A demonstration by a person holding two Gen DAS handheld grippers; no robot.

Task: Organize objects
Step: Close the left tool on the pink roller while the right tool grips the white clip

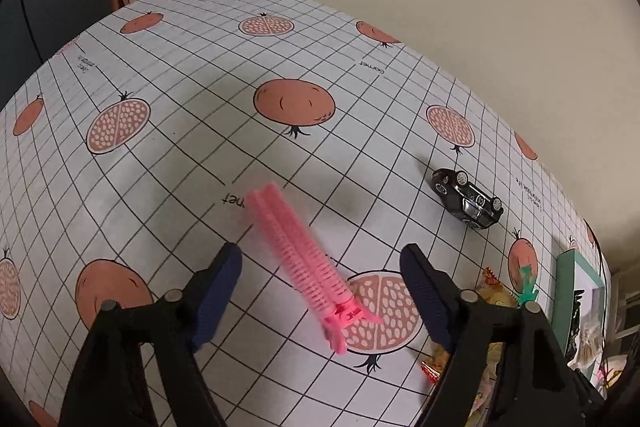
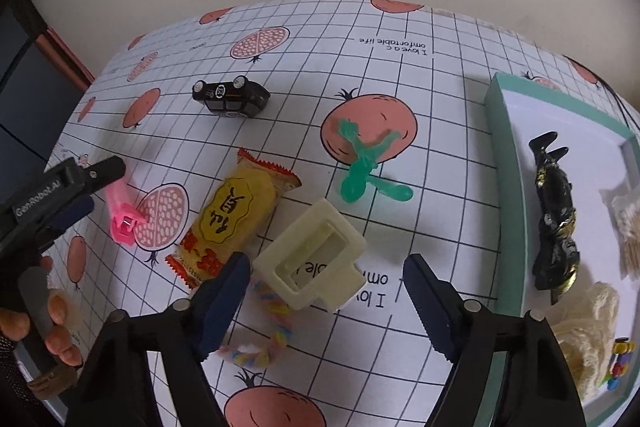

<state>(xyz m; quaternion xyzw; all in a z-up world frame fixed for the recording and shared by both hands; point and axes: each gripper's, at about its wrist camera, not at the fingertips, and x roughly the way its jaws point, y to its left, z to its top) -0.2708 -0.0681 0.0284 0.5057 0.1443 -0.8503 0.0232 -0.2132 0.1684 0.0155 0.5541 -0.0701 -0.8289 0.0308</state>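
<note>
Left hand-held gripper [image 1: 320,291]: spread, nothing held.
Pink hair clip [image 1: 300,255]: on tabletop [image 1: 192,163], lying diagonally between its fingers.
Advice: jaws to be lowered astride clip's midsection before being closed.

We see a pink plastic comb-toothed hair clip [image 1: 308,263] lying flat on the tablecloth, a black toy car [image 2: 231,98] on its side, a yellow snack packet [image 2: 232,219], a green plastic figure [image 2: 366,163], and a cream plastic frame [image 2: 312,255] beside a pastel braided cord [image 2: 272,327].

2 close downward wrist views, perhaps sharing toy car [image 1: 467,197].
</note>
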